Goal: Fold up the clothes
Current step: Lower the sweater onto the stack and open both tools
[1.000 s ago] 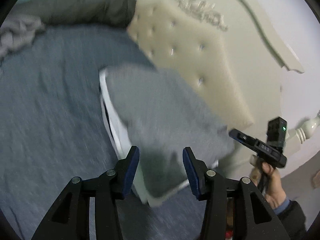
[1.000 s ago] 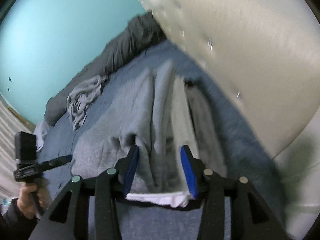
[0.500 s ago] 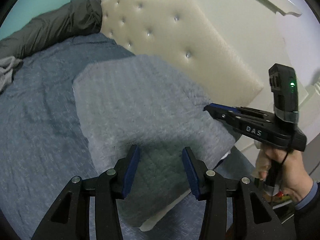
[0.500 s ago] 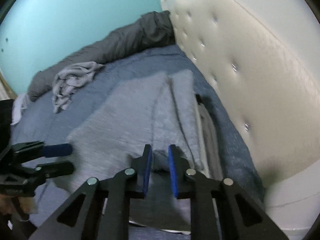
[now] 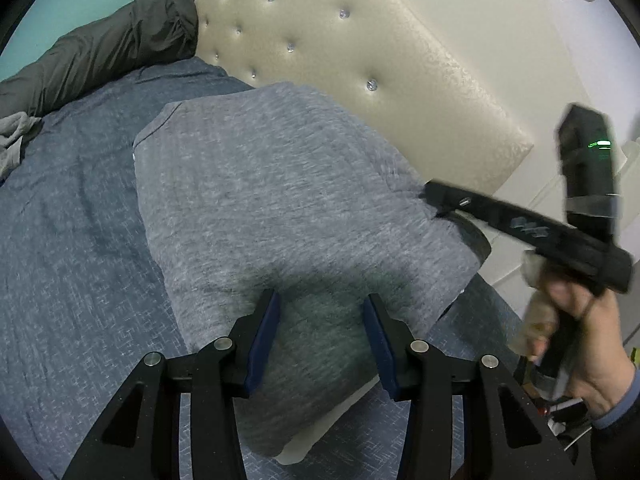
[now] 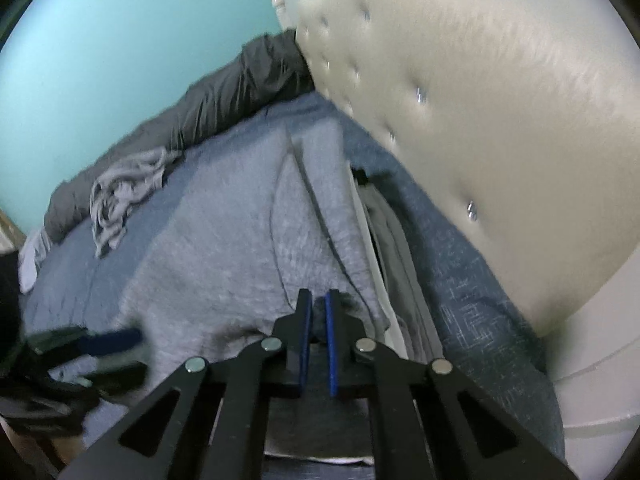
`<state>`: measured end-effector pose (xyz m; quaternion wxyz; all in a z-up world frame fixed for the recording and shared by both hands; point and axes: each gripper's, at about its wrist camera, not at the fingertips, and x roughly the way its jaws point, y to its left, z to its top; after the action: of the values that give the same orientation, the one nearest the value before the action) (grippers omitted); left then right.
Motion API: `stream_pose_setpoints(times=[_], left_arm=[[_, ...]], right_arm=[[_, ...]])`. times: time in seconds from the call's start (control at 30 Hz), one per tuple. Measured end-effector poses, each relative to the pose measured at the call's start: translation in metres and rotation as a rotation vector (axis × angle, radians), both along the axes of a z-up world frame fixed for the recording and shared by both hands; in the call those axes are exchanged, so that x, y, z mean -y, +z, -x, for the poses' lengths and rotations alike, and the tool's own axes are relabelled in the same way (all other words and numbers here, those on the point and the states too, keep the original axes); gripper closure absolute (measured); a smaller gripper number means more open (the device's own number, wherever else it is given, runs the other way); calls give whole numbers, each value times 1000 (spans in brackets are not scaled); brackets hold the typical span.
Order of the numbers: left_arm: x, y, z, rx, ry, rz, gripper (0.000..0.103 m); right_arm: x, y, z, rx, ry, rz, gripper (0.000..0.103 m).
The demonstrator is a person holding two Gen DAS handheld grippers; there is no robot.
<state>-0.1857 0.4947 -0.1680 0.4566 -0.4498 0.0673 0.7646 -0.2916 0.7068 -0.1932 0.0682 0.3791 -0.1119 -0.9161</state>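
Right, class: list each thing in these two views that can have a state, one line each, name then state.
Grey fleece garment: folded flat, on the bed atop a stack.
Left tool: open, straddling the garment's near edge.
Right tool: shut at the garment's edge; a grip cannot be told.
Light grey cloth: crumpled, unfolded.
Dark grey duvet: rolled along the wall.

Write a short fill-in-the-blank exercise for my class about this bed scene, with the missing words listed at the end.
1. The folded grey garment lies on a bed cover that is ____ in colour.
2. The tufted headboard is ____ in colour.
3. The dark bundle lies along a wall painted ____.
4. The right gripper has its jaws nearly ____.

Missing words: blue; cream; turquoise; shut
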Motion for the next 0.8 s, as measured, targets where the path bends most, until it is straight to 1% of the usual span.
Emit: stream_pose_setpoints(times=[0.03,0.17,0.23,0.33,0.4,0.5,0.6,0.67,0.8], left_arm=[[2,0,1,6,3,-5,56],[2,2,-6,-13,1,3,56],[0,1,-5,-7,-3,7,56],[-2,1,-1,1,-12,0,56],[-1,2,0,5,-11,-3,57],[1,4,-1,9,-17,-13,58],[1,8,-1,0,-23,-16,57],[2,10,-1,-8,-24,-13,57],[7,10,0,-4,-22,-13,57]], right_arm=[[9,2,-3,-5,27,-9,98],[46,8,-14,-14,155,-56,99],[54,-5,-13,24,167,-83,98],[38,-8,-16,20,112,-62,99],[25,-12,-18,35,60,-99,100],[-2,-20,-24,65,-4,-69,103],[-11,-24,-30,70,-39,-60,103],[-11,-19,-36,61,-68,-50,103],[-11,-1,-50,-23,-95,6,102]])
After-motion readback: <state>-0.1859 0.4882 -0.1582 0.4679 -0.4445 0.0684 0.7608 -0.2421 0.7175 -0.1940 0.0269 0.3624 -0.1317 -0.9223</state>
